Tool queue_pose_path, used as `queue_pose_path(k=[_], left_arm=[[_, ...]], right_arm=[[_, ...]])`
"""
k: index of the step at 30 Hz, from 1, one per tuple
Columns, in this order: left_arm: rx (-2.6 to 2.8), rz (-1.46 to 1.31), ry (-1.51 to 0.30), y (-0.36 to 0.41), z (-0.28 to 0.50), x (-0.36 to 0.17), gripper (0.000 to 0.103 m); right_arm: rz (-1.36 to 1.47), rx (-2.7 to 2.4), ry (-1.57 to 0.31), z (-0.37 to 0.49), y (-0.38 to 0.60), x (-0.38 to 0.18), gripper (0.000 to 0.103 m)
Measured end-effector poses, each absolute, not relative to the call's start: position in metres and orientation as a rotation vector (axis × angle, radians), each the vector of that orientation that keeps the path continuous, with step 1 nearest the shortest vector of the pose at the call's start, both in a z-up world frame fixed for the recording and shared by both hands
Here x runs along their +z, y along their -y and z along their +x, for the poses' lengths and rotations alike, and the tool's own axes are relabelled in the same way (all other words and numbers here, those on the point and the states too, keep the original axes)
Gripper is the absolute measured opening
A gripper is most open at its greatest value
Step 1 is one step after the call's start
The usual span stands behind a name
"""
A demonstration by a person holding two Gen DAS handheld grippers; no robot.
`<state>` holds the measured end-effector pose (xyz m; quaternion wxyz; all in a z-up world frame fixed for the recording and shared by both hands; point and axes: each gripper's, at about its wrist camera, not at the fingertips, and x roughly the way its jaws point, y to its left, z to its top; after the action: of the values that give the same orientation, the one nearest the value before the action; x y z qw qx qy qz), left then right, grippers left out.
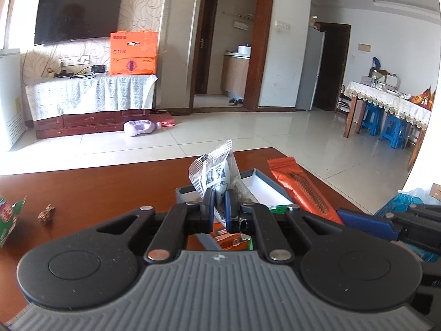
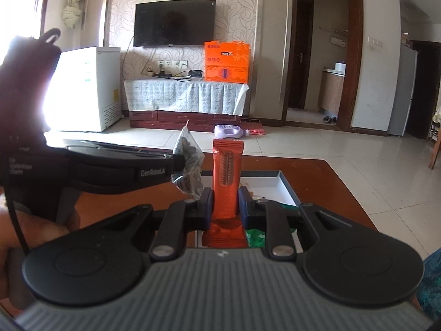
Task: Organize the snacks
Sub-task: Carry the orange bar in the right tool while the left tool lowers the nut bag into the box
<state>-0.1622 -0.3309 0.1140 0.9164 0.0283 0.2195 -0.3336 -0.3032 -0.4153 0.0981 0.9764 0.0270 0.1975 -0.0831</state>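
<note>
The left gripper (image 1: 219, 197) is clamping a clear seed packet (image 1: 213, 169) and the right gripper (image 2: 225, 202) an orange bar (image 2: 227, 171), both over the open box (image 2: 285, 186), its contents partly hidden.

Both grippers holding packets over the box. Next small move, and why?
Probably lower the right gripper and release the orange bar into the open box. It is clamped upright above the box's bare white floor, while the left gripper grips a clear seed packet close beside it, so one should go first.

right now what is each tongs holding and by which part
Left tongs pinch the clear seed packet near its lower end. Right tongs clamp the orange snack bar across its lower middle.
</note>
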Motion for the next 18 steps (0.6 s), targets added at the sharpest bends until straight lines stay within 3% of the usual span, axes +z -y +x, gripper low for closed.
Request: queue_pose_path(k=[18], left_arm=[[-0.748,0.113,-0.482,0.423,-0.128,0.088,0.009]], right_arm=[[0.170,-0.218,-0.497,-0.291,0.455,0.070,0.022]])
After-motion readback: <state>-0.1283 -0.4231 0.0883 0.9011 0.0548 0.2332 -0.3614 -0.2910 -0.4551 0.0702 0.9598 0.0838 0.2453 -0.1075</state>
